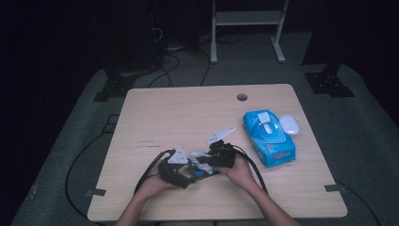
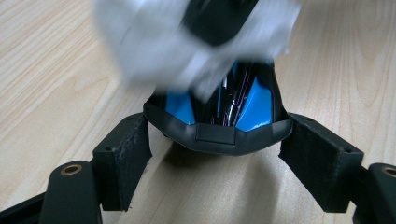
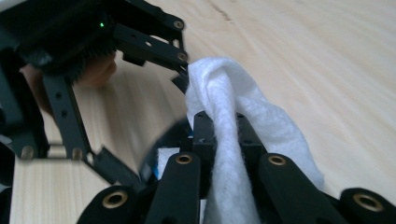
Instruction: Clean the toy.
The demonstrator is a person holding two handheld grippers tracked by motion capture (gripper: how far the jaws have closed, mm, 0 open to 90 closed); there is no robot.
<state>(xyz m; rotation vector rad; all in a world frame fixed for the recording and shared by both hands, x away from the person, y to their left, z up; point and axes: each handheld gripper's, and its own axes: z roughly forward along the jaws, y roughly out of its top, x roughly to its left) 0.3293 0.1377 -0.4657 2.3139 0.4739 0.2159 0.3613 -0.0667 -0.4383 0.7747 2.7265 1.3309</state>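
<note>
A white wipe was pinched between the jaws of the right hand-held gripper, low and centre in the right gripper view; it looked soft and fleecy, twisted into a rope where the pads clamped it and spreading loose above and below. In the left gripper view a blurred white mass at the top centre, apparently the same wipe, hung over a small black-and-blue pouch.

The pouch sat just below the middle of that view, with glossy blue panels, a black rim and a dark slit down its mouth. The left hand-held gripper held its jaws at a medium width, one pad against each side of the pouch's black rim, gripping it just above the wooden surface.

In the high view both hand-held grippers met low and centre in the frame, the left and the right almost touching, with the person's hands behind them and cables trailing off toward the bottom edge. They crowded the pouch, so little of it could be made out there.

To the right of the grippers, well apart, lay one blue pack of wipes with a white flap on top, and just beside its upper right corner one small white oval object. A round cable hole marked the surface near its far edge. Counted: two hand-held grippers, one wipe, one pouch, one pack.
</note>
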